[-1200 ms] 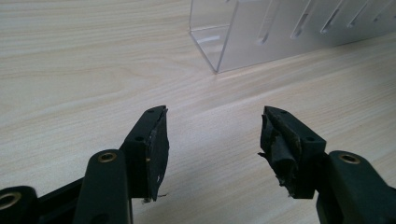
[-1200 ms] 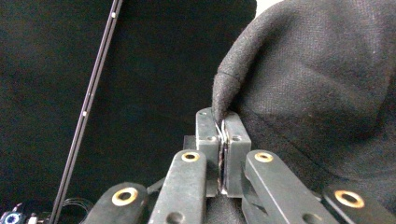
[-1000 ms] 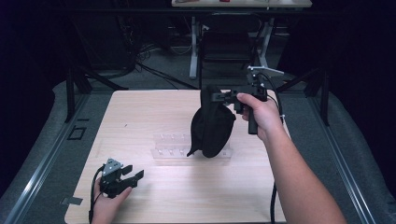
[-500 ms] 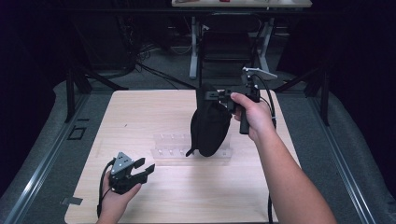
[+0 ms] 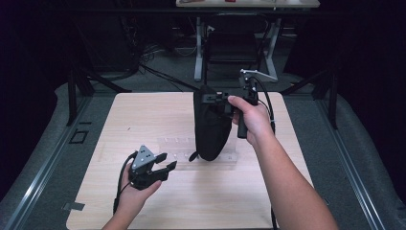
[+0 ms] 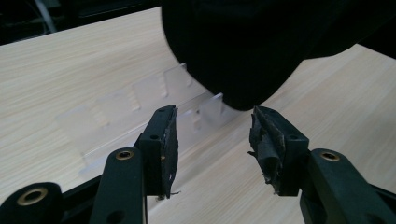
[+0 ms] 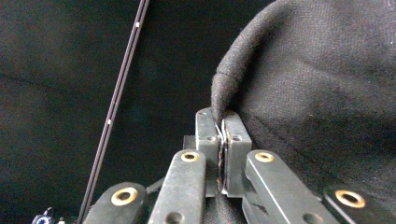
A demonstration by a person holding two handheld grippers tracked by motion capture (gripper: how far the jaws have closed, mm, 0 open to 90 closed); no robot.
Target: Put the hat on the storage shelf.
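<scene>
On the light wooden desk a clear plastic tray lies flat near the middle, a little toward the near edge, and a black cloth bag hangs over its right part, held up in the air from above. The right gripper is raised over the middle of the desk toward the far edge, gripped by the right hand, and its jaws are pressed together on the bag's top hem; in the right gripper view the folded black fabric runs straight down into the closed jaws and bulges out to the right. The bag's rounded lower end sits just above or on the tray; whether it touches cannot be told. The left gripper is held by the left hand near the desk's near-left part, just beside the tray's left end, jaws spread apart and holding nothing. In the left gripper view the bag hangs close ahead of the open jaws, with the tray lying beneath it
</scene>
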